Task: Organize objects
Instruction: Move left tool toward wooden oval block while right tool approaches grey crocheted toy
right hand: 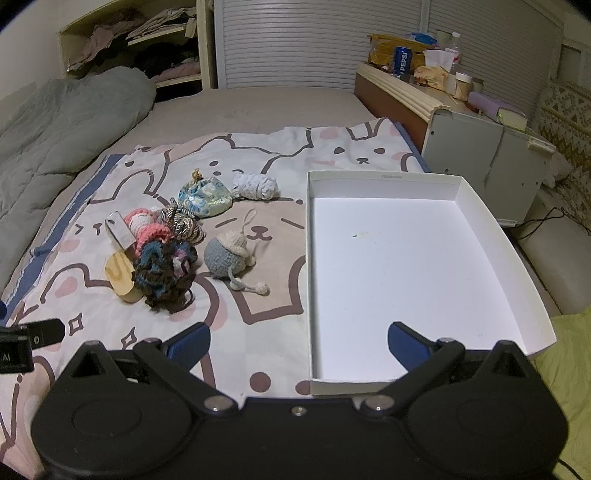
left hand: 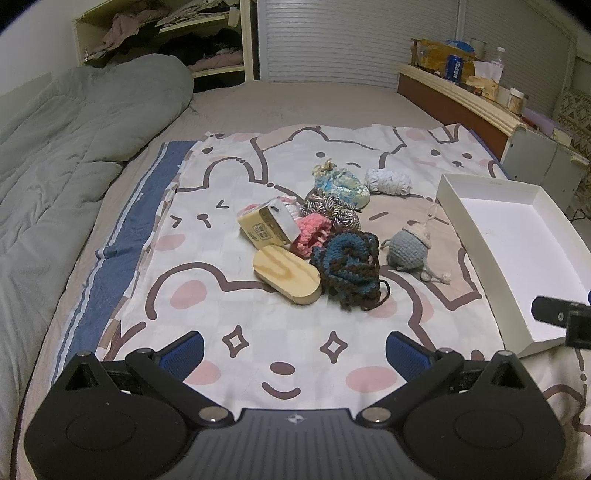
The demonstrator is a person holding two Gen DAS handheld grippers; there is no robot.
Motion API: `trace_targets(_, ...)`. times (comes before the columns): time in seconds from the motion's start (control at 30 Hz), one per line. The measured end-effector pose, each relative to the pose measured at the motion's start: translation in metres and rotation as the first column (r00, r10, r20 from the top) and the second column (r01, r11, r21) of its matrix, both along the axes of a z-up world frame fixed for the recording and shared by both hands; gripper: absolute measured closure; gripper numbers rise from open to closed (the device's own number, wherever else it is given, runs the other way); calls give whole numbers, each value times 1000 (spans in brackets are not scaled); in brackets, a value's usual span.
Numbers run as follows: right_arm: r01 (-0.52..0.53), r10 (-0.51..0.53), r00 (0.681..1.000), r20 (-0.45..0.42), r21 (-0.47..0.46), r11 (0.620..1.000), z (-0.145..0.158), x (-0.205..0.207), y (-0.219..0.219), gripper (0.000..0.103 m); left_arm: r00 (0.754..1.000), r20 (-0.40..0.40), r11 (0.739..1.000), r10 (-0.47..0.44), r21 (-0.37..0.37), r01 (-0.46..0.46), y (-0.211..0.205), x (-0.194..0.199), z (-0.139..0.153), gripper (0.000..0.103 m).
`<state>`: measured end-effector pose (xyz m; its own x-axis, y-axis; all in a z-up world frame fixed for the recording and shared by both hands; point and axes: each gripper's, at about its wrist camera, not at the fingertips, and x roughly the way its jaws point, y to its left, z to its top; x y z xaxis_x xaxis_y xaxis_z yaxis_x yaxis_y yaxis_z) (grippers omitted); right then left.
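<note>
A pile of small things lies on a cartoon-print cloth (left hand: 207, 306) on the bed: an oval wooden block (left hand: 286, 275), a cream box (left hand: 267, 225), a pink crochet piece (left hand: 310, 232), a blue-brown crochet piece (left hand: 347, 267), a grey crochet doll (left hand: 408, 251), a blue pouch (left hand: 341, 186), a white yarn ball (left hand: 388, 181). A white empty tray (right hand: 491, 229) sits to the right of the pile. My left gripper (left hand: 294, 354) is open, empty, near the cloth's front. My right gripper (right hand: 299, 345) is open, empty, over the tray's near left corner.
A grey duvet (left hand: 74, 122) lies at the left. A headboard shelf (right hand: 402, 92) with a Pepsi can (right hand: 402, 61) and clutter stands at the back right. A shelf unit with clothes (left hand: 166, 33) is at the back left. A white cabinet (right hand: 484, 162) is beside the bed.
</note>
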<state>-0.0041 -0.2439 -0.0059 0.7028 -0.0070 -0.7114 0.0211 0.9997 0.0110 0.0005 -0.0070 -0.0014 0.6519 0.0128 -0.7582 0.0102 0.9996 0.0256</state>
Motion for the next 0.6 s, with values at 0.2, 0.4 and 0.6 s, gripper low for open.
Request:
trace_targets(0.2, 21, -23, 998, 53, 28, 999, 4, 10, -4, 0, 1000, 14, 999, -16, -41, 17, 3, 7, -2, 0)
trace_targets(0.4, 11, -16, 997, 73, 74, 997, 9, 33, -2, 0, 1000, 2, 999, 29, -29, -29, 11, 27, -8, 0)
trace_targets(0.6, 3, -9, 997, 75, 83, 997, 8, 55, 5, 0, 997, 4, 996, 80, -28, -80, 22, 49, -13, 0)
